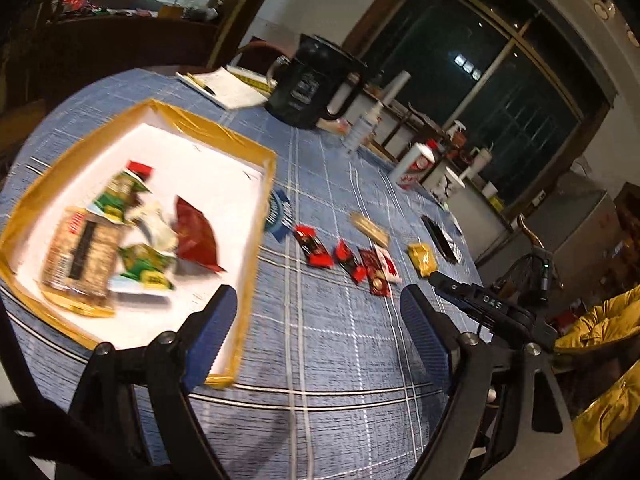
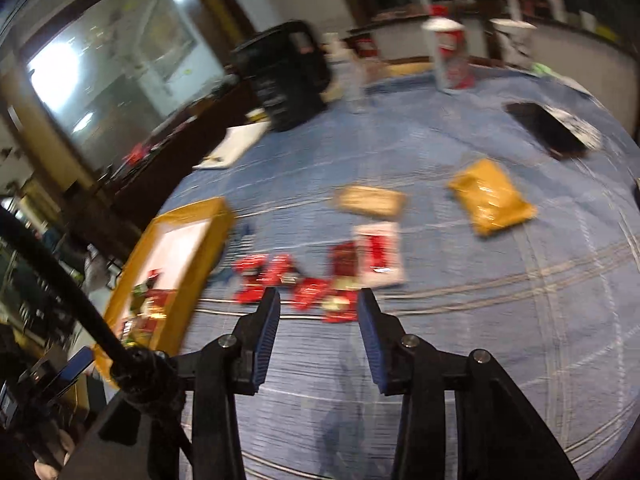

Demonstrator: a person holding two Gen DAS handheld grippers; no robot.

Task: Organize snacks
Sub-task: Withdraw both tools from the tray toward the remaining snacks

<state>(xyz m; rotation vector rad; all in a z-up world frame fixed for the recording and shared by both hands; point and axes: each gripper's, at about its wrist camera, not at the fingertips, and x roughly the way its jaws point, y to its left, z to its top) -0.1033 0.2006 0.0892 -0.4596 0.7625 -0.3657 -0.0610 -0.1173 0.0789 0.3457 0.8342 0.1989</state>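
Note:
A shallow white box with yellow taped rim (image 1: 256,216) sits on the blue checked tablecloth and holds several snack packs, among them a dark red one (image 1: 196,236). It also shows in the right wrist view (image 2: 200,256). Loose on the cloth lie small red packs (image 1: 316,246), a white-and-red pack (image 2: 378,254), a tan bar (image 2: 370,200) and a yellow pack (image 2: 492,196). My left gripper (image 1: 320,316) is open and empty beside the box's near right corner. My right gripper (image 2: 318,312) is open and empty, just short of the red packs (image 2: 308,292).
A black mug (image 1: 312,84), a notepad with pen (image 1: 224,86), a small bottle (image 1: 362,128), a red-and-white cup (image 1: 416,164) and a black phone (image 1: 440,238) stand at the table's far side. A yellow jacket (image 1: 600,320) lies off the right edge.

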